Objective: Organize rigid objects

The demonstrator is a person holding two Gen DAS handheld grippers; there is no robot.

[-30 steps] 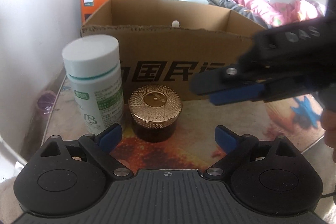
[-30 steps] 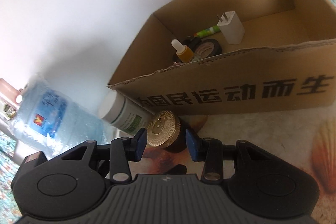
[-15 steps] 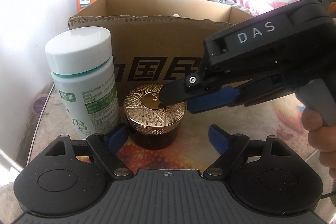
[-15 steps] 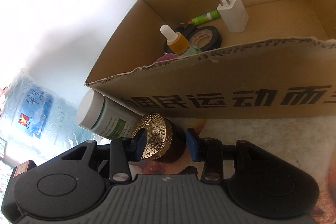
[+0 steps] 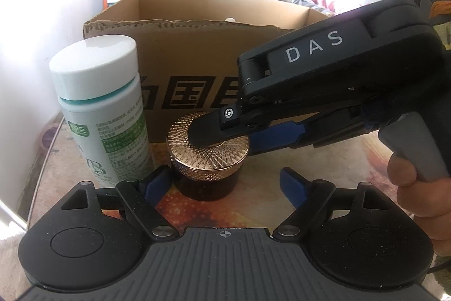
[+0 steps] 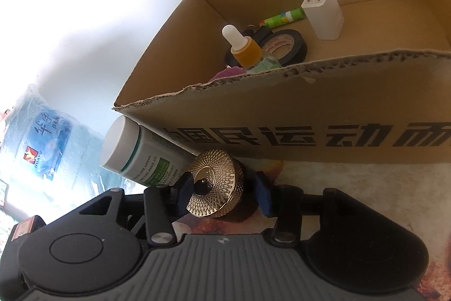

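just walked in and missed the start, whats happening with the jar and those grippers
A person is tidying items into the cardboard box. The right gripper has its open fingers on either side of the gold-lidded jar, not yet closed. The left gripper waits open in front of the jar. The white bottle stands on the table beside it.

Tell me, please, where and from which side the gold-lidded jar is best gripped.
Grip the gold-lidded jar across the knurled rim of its lid, from the side away from the white bottle and the cardboard box, which crowd it. The ridged metal edge should resist slipping, and the lid is wider than the dark body. The right tongs already straddle it that way.
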